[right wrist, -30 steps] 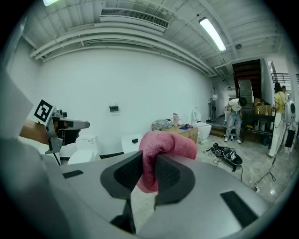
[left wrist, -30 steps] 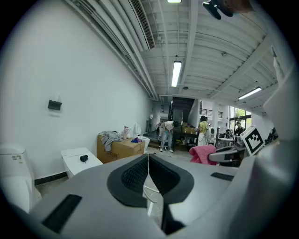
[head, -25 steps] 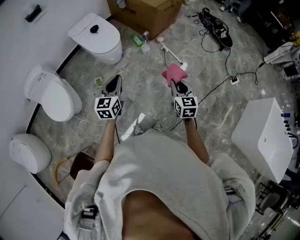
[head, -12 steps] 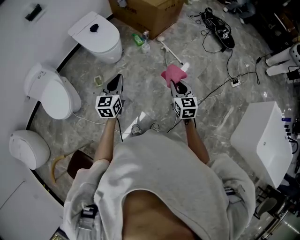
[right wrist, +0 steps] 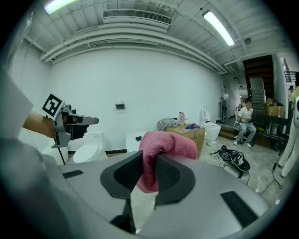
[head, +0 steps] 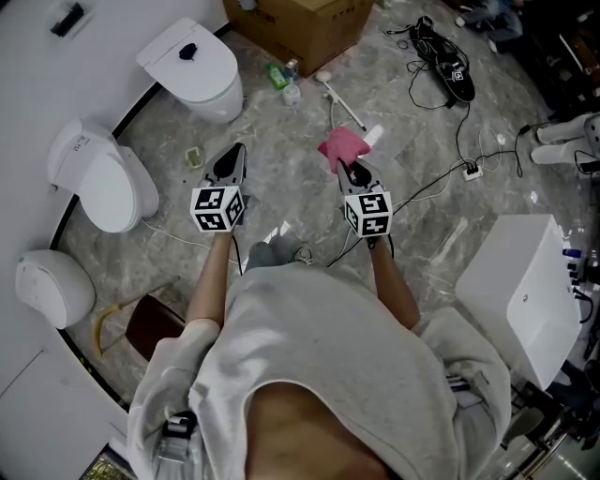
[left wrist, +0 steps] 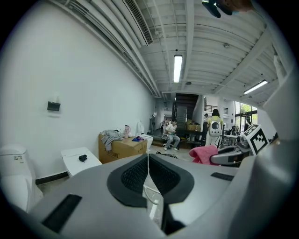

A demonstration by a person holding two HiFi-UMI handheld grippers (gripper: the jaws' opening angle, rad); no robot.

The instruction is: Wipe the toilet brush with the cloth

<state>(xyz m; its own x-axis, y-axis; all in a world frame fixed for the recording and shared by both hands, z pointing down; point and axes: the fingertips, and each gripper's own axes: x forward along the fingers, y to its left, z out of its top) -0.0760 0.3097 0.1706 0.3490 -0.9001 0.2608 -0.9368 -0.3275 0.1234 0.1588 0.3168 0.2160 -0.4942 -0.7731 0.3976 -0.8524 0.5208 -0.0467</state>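
Reaching out from a grey-clad torso point(head: 319, 375) at the near edge of the head view, two forearms are pointed toward the cardboard box point(head: 300, 28), which stands at the far end of the marble floor point(head: 281, 187). The left gripper point(head: 234, 155) is held well short of the box and off to its left. In its own view the two black pads are seen pressed together, with only a hairline between them and nothing caught there. The right gripper point(head: 349, 169) is held level with it, equally short of the box and slightly to the box's right. Its jaws are clamped on a pink cloth point(head: 339, 145): one fold is pinched between the pads and the rest is bunched over the tips on the box side. Just past the cloth, between it and the box, the toilet brush point(head: 344, 103) is laid flat on the floor, its thin white handle slanted toward the box and kept apart from both grippers. Whether the cloth overlaps its near end cannot be told. A green bottle point(head: 275, 77) is lying just in front of the box, and a white toilet point(head: 192, 70) is set near the box's left corner.
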